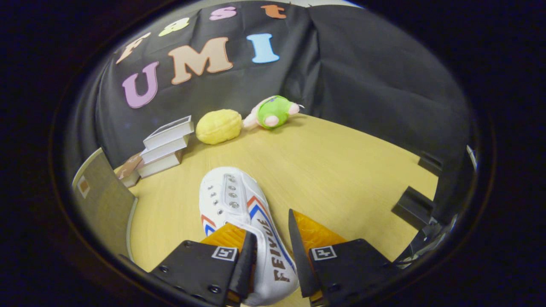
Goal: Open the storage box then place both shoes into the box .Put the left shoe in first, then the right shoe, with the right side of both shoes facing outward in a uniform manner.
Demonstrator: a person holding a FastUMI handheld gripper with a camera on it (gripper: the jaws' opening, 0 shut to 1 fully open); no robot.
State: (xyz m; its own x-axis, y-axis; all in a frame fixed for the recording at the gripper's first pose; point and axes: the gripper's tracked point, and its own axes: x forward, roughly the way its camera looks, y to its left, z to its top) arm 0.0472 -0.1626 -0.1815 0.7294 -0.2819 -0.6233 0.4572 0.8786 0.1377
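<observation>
Between the gripper's parted fingers lies the heel of a white canvas shoe with red-and-blue chevrons, toe toward 12 o'clock on the pale wooden table. At 9 o'clock stands the grey storage box's open lid. Grasp stage, I judge; next, close and carry left.

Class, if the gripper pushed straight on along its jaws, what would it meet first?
The white shoe: its heel already sits between the jaws of the gripper, the toe pointing ahead. Whether both jaws press on it is unclear.
</observation>
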